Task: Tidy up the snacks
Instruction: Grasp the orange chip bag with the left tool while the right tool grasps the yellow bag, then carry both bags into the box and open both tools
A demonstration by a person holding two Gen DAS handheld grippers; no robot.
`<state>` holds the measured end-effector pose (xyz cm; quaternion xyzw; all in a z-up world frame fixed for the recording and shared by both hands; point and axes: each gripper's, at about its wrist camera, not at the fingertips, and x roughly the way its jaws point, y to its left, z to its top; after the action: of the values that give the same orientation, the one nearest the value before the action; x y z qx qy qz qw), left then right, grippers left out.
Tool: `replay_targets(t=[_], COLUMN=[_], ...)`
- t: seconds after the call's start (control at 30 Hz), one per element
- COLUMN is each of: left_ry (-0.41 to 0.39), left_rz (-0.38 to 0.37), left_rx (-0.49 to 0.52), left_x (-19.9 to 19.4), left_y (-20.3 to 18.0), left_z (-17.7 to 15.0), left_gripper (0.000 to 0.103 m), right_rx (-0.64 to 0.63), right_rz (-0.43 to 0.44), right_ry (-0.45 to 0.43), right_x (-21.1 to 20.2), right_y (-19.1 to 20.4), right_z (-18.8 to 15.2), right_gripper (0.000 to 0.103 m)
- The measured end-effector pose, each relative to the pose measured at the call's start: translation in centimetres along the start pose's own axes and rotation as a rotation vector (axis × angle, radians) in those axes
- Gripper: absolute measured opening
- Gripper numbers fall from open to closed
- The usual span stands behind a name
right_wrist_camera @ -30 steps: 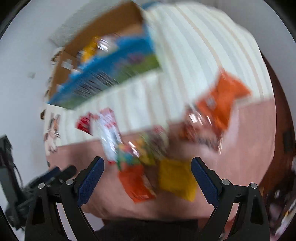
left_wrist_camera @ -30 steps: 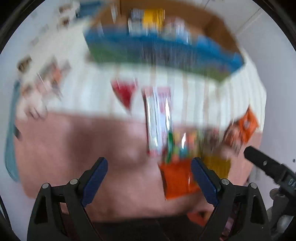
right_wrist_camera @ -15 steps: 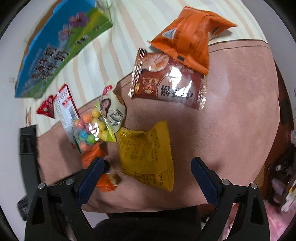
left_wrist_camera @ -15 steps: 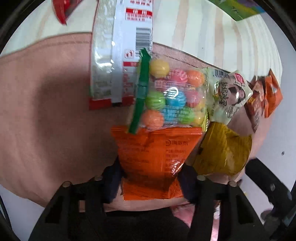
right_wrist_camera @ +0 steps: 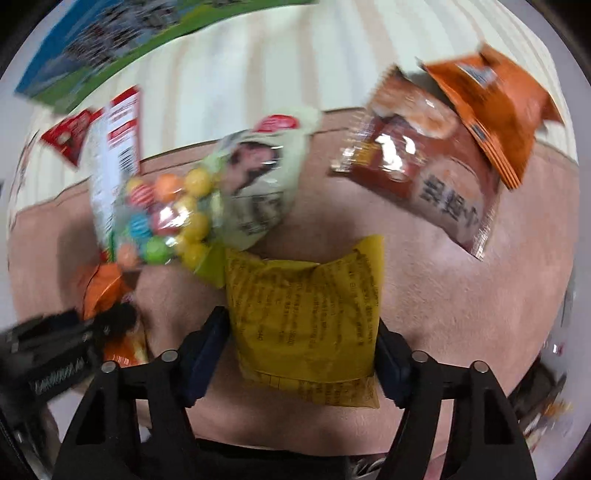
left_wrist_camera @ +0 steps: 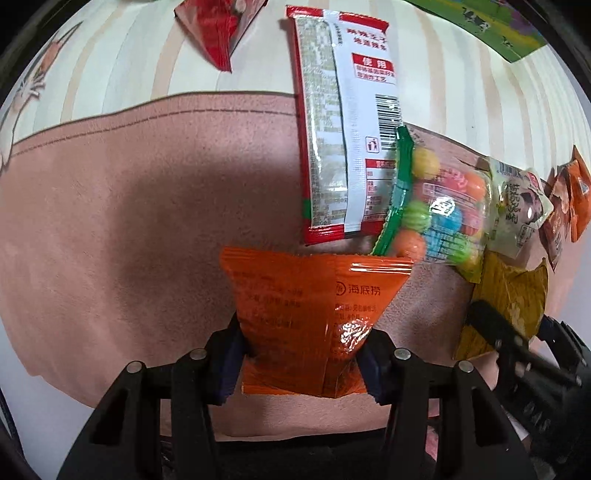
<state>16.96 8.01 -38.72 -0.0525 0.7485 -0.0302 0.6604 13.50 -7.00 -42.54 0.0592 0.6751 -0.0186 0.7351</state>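
Both grippers clamp a snack pack each, low over the pink cloth.

The left gripper (left_wrist_camera: 299, 354) has its fingers pressed on an orange pack (left_wrist_camera: 306, 317) at bottom centre of its view; above it lie a red-white sachet (left_wrist_camera: 343, 122) and a candy bag (left_wrist_camera: 439, 218), with a red pack (left_wrist_camera: 218, 26) at the top. The right gripper (right_wrist_camera: 303, 350) squeezes a yellow pack (right_wrist_camera: 303, 314) at bottom centre of its view. A pale bag (right_wrist_camera: 258, 177) sits upper left of it, a brown pack (right_wrist_camera: 428, 177) upper right, and the pink cloth (right_wrist_camera: 443, 314) lies under all.
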Motion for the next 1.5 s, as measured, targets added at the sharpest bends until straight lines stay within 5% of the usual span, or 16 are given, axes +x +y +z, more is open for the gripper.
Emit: replay_targets(t=[0.13, 0.3, 0.53, 0.73, 1.17, 1.5], left_ry=[0.001, 0.001, -0.002, -0.042, -0.137, -0.302], left_rz=[-0.008, -0.001, 0.012, 0.055, -0.046, -0.158], left_rx=[-0.004, -0.003, -0.005, 0.046, 0.089, 0.131], left_x=[0.6, 0.9, 1.9, 0.9, -7.0, -18.2], left_y=[0.7, 0.6, -1.4, -2.9, -3.7, -5.6], left_z=[-0.8, -0.1, 0.6, -0.1, 0.2, 7.7], left_gripper=[0.052, 0.053, 0.054, 0.048, 0.048, 0.048], right_rx=[-0.090, -0.016, 0.025, -0.035, 0.092, 0.084], right_rz=[0.006, 0.072, 0.021, -0.054, 0.244, 0.404], right_ry=[0.013, 0.026, -0.001, -0.066, -0.098, -0.302], right_x=[0.1, 0.1, 0.4, 0.4, -5.9, -17.2], right_y=[0.9, 0.2, 0.7, 2.3, -0.7, -1.1], right_z=[-0.4, -0.1, -0.3, -1.8, -3.6, 7.4], right_gripper=[0.072, 0.089, 0.089, 0.065, 0.060, 0.060])
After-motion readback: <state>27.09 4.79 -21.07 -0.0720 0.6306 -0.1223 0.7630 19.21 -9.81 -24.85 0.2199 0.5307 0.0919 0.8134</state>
